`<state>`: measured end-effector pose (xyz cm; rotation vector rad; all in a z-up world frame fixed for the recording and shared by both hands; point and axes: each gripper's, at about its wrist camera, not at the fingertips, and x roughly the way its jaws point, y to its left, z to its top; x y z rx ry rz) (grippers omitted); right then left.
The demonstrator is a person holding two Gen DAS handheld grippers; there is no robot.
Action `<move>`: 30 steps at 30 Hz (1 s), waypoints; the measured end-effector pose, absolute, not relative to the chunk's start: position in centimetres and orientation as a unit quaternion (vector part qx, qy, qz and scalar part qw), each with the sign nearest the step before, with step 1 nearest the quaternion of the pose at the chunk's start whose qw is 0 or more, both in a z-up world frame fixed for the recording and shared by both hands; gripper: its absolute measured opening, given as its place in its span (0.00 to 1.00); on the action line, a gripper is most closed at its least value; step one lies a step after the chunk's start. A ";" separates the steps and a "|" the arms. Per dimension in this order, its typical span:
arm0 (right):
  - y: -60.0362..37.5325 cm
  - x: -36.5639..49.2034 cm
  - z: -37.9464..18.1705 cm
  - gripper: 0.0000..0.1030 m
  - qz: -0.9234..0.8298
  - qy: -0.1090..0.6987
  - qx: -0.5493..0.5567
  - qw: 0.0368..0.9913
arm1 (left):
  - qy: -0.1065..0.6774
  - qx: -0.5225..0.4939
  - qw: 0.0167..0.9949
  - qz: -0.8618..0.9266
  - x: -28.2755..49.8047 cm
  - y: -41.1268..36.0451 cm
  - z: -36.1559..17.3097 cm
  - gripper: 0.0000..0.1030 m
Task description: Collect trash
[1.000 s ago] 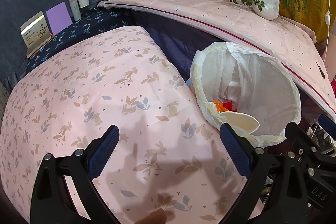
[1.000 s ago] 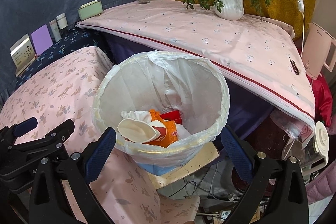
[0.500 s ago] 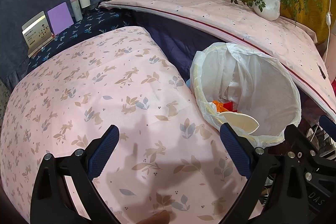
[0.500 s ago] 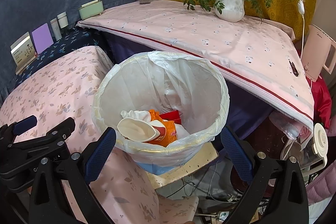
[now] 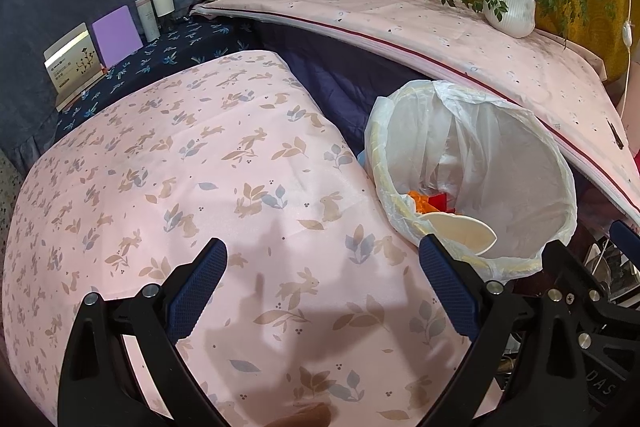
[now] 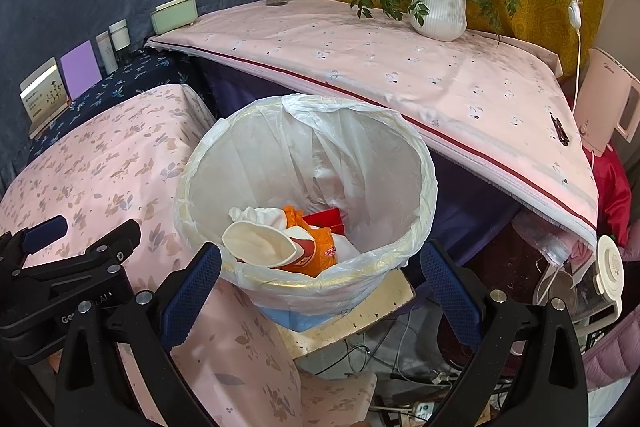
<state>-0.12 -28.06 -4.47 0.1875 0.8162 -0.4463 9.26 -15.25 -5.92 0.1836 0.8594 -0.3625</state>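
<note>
Your left claw (image 5: 322,285) spread wide over the pink bench cloth (image 5: 168,187), gripping nothing, your right claw (image 6: 320,285) equally wide and empty above the lined bin (image 6: 404,247), trash (image 6: 288,243) inside.

- Your bin (image 6: 416,239) stands right of the table (image 5: 160,187), below the shelf (image 6: 400,67).
- Trash (image 6: 288,243) lies in it.
- The potted plant (image 6: 440,13) sits on the shelf behind.
</note>
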 end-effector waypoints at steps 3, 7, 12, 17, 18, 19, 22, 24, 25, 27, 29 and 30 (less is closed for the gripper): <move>-28.1 -0.2 -4.5 0.94 -0.215 0.393 0.090 0.889 | 0.413 0.087 0.890 -0.172 9.4 -15.1 -5.8 0.90; -28.2 -0.2 -4.8 0.94 -0.215 0.396 0.090 0.888 | 0.413 0.086 0.891 -0.169 9.4 -15.1 -5.7 0.90; -28.2 -0.4 -5.1 0.94 -0.214 0.398 0.090 0.888 | 0.412 0.088 0.891 -0.169 9.3 -15.1 -5.7 0.90; -28.2 -0.5 -5.1 0.94 -0.215 0.398 0.090 0.887 | 0.412 0.089 0.891 -0.171 9.3 -15.2 -5.7 0.90; -28.2 -0.5 -5.2 0.94 -0.214 0.398 0.091 0.887 | 0.412 0.090 0.891 -0.170 9.3 -15.2 -5.7 0.90; -28.2 -0.5 -5.2 0.94 -0.215 0.398 0.090 0.887 | 0.412 0.089 0.891 -0.170 9.3 -15.2 -5.7 0.90; -28.3 -0.6 -5.3 0.94 -0.214 0.399 0.091 0.887 | 0.412 0.090 0.891 -0.170 9.3 -15.1 -5.7 0.90; -28.3 -0.7 -5.4 0.94 -0.214 0.399 0.089 0.887 | 0.412 0.089 0.891 -0.170 9.2 -15.2 -5.8 0.90; -28.3 -0.7 -5.3 0.94 -0.214 0.400 0.090 0.887 | 0.413 0.089 0.890 -0.170 9.3 -15.2 -5.8 0.90; -28.3 -0.7 -5.4 0.94 -0.213 0.400 0.090 0.887 | 0.413 0.090 0.890 -0.169 9.2 -15.2 -5.8 0.90; -28.3 -0.8 -5.4 0.94 -0.213 0.400 0.090 0.887 | 0.412 0.091 0.891 -0.169 9.1 -15.3 -5.8 0.90; -28.3 -0.7 -5.4 0.94 -0.213 0.400 0.090 0.887 | 0.412 0.091 0.891 -0.169 9.1 -15.3 -5.8 0.90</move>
